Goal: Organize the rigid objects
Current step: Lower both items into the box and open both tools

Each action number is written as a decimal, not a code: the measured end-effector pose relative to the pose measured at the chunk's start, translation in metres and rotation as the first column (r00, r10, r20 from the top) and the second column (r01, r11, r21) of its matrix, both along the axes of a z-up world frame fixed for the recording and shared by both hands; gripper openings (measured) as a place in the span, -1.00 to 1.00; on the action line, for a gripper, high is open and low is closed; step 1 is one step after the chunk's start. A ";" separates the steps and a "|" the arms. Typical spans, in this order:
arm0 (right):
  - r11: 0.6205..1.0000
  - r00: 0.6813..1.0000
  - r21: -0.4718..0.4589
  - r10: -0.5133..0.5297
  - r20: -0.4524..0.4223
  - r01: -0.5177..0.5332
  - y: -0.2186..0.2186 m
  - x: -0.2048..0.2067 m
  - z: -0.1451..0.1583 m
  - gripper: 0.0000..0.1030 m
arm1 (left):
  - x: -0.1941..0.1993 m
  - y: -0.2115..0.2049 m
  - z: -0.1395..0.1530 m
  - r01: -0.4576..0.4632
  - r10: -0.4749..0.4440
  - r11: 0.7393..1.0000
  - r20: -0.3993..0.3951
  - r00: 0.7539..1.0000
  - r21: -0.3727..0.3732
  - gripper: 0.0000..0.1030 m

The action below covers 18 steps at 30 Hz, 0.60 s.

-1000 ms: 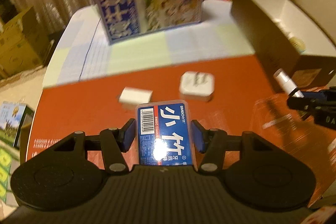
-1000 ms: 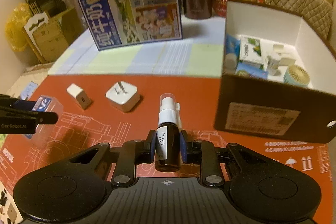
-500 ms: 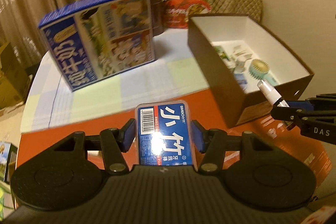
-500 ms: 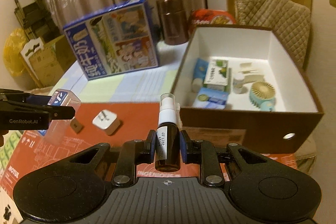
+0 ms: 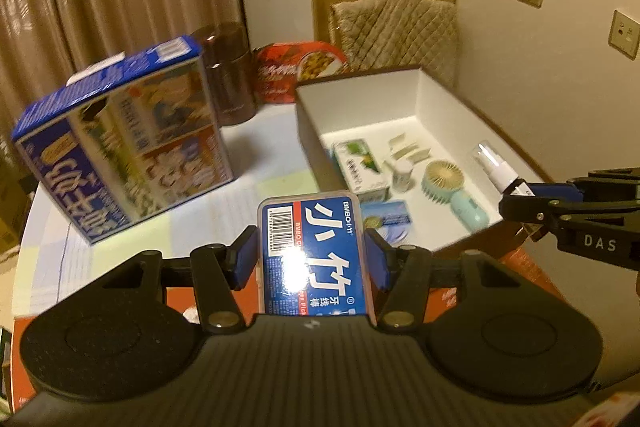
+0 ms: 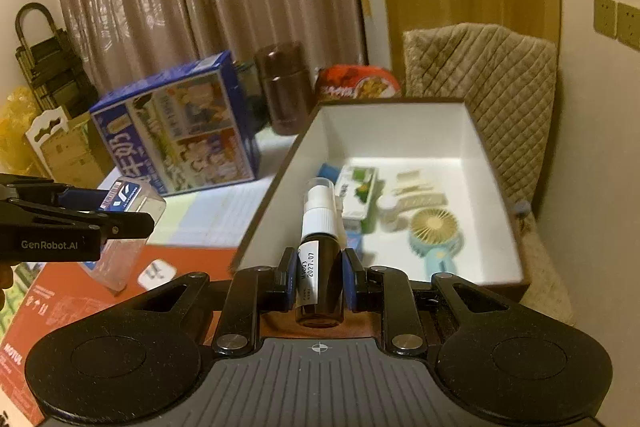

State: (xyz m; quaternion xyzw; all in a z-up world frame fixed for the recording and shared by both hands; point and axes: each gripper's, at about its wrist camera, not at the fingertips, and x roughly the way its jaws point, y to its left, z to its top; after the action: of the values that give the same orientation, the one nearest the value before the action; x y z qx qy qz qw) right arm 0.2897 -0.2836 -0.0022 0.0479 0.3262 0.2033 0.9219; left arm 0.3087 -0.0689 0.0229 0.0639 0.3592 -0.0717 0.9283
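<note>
My left gripper is shut on a clear plastic box with a blue label, held above the table's near edge. In the right wrist view that left gripper and its clear box hang at the left. My right gripper is shut on a dark spray bottle with a white nozzle, just before the near rim of the open brown box. From the left wrist view the right gripper and spray bottle sit over that brown box's right rim.
Inside the box lie a green-white carton, a small white bottle, a mint hand fan and a blue packet. A large blue carton, a brown jar and a red bag stand behind. A white charger lies on the red mat.
Both grippers rose and moved toward the open box, each keeping its object. The box now fills more of both views. The chargers have dropped out of the left wrist view.
</note>
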 end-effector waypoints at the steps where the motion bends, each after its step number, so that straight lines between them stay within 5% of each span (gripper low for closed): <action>1: 1.000 1.000 0.000 -0.004 0.007 0.004 -0.004 0.003 0.001 -0.61 | 0.004 -0.005 0.001 0.005 -0.005 1.000 0.004 1.000 0.001 0.01; 18: 0.999 0.999 0.003 -0.045 0.023 0.045 -0.042 0.066 0.000 -0.61 | 0.084 -0.064 -0.003 0.086 -0.086 0.996 0.000 0.996 -0.001 0.01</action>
State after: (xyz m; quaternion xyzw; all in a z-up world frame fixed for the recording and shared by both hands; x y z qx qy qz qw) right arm 0.3555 -0.3259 -0.0017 0.0539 0.3140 0.1835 0.9300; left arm 0.3925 -0.1330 0.0202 0.0788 0.3562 -0.1119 0.9243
